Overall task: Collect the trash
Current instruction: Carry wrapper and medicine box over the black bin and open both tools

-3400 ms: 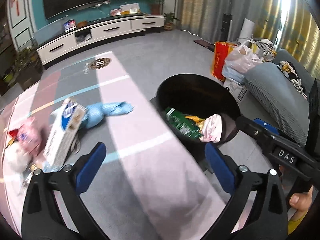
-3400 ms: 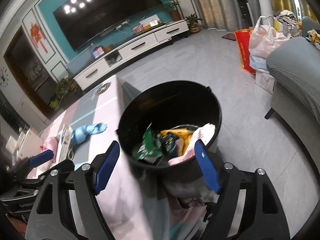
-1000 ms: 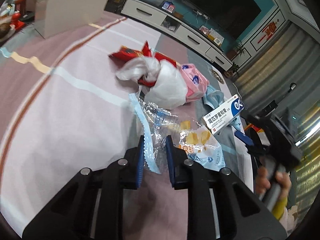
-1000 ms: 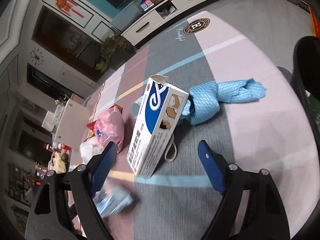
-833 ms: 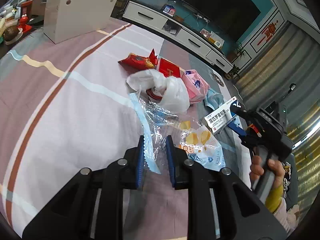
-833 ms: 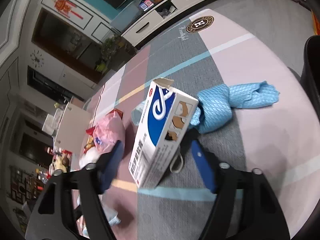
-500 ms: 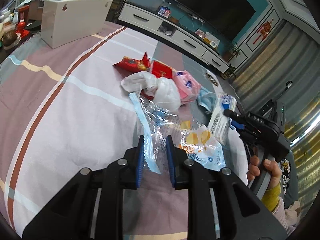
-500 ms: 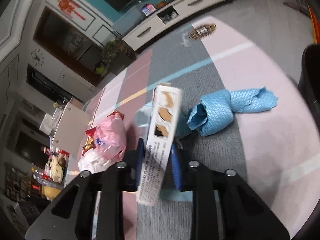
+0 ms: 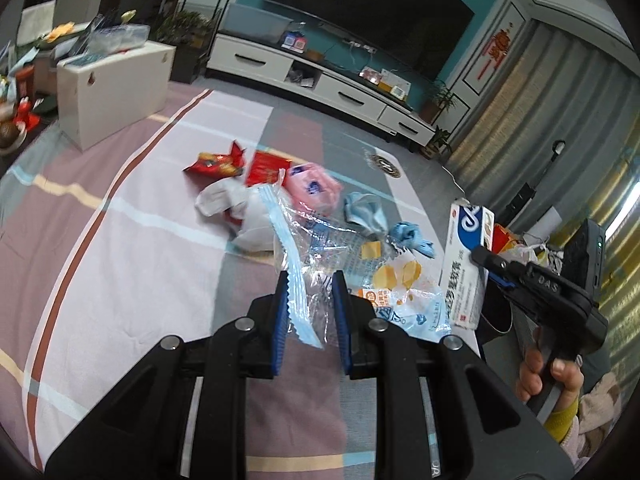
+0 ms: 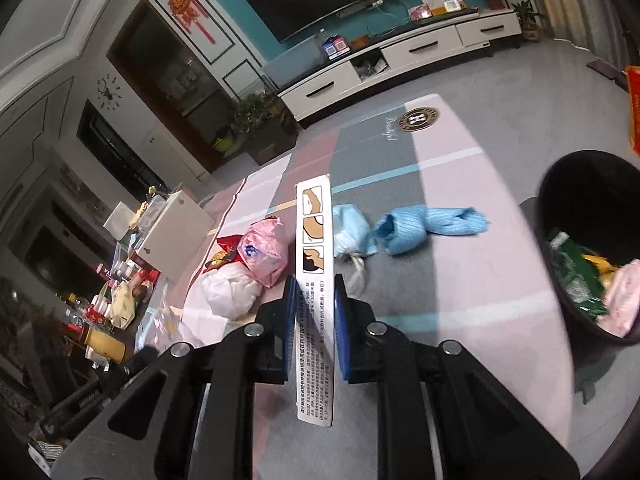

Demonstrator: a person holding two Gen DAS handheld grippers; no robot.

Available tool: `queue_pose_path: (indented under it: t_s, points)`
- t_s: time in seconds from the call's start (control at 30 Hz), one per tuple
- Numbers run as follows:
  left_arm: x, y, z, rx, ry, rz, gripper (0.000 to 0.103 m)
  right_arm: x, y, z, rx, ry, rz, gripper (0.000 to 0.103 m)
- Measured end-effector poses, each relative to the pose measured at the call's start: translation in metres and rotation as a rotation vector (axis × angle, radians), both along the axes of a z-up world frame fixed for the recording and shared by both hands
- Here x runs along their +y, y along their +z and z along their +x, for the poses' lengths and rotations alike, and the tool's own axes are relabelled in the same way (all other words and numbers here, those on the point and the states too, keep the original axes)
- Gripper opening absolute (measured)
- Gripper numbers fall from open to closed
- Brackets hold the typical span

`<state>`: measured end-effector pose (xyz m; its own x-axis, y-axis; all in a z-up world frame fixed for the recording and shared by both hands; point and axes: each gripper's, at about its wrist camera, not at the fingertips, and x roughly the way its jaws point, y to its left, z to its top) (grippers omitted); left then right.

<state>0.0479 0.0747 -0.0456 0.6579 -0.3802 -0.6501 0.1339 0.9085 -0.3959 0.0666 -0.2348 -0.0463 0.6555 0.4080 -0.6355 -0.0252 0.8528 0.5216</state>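
My left gripper (image 9: 309, 300) is shut on a clear plastic wrapper (image 9: 320, 256) with a blue edge strip and yellow and blue print, held above the striped tablecloth (image 9: 132, 264). My right gripper (image 10: 315, 312) is shut on a white and blue medicine box (image 10: 315, 264), held on edge above the table; the box also shows in the left wrist view (image 9: 464, 264). The black trash bin (image 10: 560, 196) stands at the right off the table edge, with green and pink trash inside. On the table lie a pink bag (image 10: 264, 252), a white bag (image 10: 228, 288), red snack packets (image 9: 216, 164) and blue cloths (image 10: 432, 224).
A white box (image 9: 108, 92) stands on the table's far left, with clutter beyond it. A white TV cabinet (image 9: 320, 88) and a large TV are at the back. Grey floor lies past the table's far end.
Both grippers have lifted their loads off the table. The right gripper closed on the medicine box and raised it; the bin has come into the right wrist view.
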Motion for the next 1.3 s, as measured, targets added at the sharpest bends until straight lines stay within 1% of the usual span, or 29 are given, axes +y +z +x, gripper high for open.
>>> queue_pose_path:
  t_s: [0.13, 0.27, 0.53, 0.77, 1.0, 1.3]
  points:
    - [-0.024, 0.011, -0.004, -0.027, -0.034, 0.053, 0.022, -0.019, 0.003, -0.02, -0.002, -0.039, -0.027, 0.018]
    - [-0.046, 0.017, -0.005, -0.038, -0.078, 0.078, 0.022, -0.041, 0.006, -0.038, -0.011, -0.089, -0.054, 0.018]
    - [-0.101, 0.025, -0.009, -0.052, -0.165, 0.142, 0.022, -0.087, 0.008, -0.06, -0.04, -0.189, -0.037, 0.018]
    - [-0.158, 0.033, -0.002, -0.097, -0.248, 0.214, 0.022, -0.121, 0.005, -0.075, -0.07, -0.272, -0.031, 0.018]
    - [-0.213, 0.038, 0.005, -0.132, -0.337, 0.254, 0.022, -0.152, -0.002, -0.088, -0.071, -0.346, -0.015, 0.018]
    - [-0.264, 0.041, 0.016, -0.166, -0.398, 0.29, 0.022, -0.187, -0.005, -0.1, -0.103, -0.432, -0.003, 0.018]
